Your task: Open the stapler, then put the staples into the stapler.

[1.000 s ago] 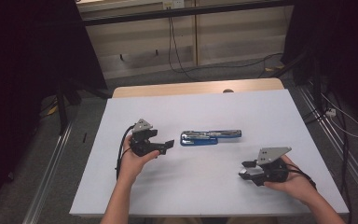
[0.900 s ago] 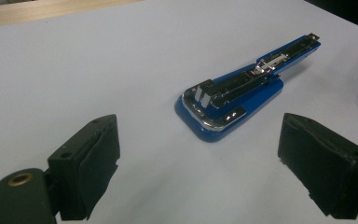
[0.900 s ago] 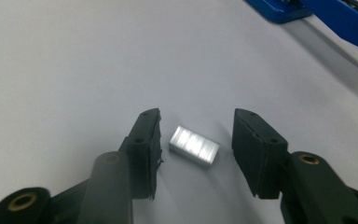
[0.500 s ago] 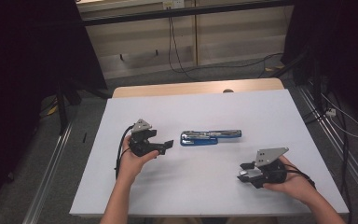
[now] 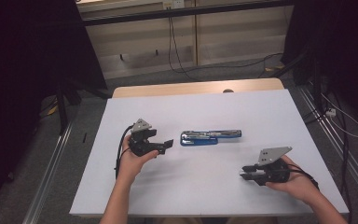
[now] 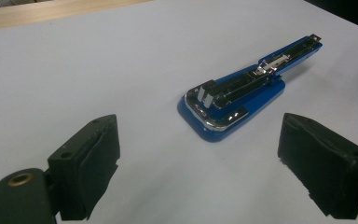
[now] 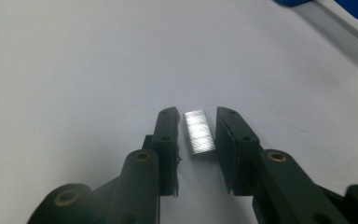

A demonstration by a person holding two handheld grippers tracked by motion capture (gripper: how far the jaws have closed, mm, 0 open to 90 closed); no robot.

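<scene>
Trouble here would most likely start at the staple strip [image 7: 199,132], a short silvery block lying flat on the white table [image 5: 200,116] between the jaws of the right tongs [image 7: 196,127]; those jaws have just been closing and now flank the strip narrowly, the right pad at or very near its edge and a thin sliver of table visible on the left, so they are not yet pinching it; if the pads meet it off-centre or ride over its top, the strip could skid out forward, tip on edge, or snap into loose pieces, since glued staples are brittle under a sideways squeeze; it is also so low that the jaw tips may scrape the table and nudge it away before they grip. The blue stapler [image 5: 209,137] lies opened out flat at the middle of the table, its chrome magazine [image 6: 240,84] facing up, well apart from the right tongs [image 5: 251,173] in the high view; carrying the strip across that gap in a weak pinch risks dropping it. The left tongs [image 6: 200,154] stand spread wide and empty, aimed at the stapler's rounded rear end; in my judgement, if they fail to steady the stapler, it may slide or swing shut as the strip is pushed into the channel.
</scene>
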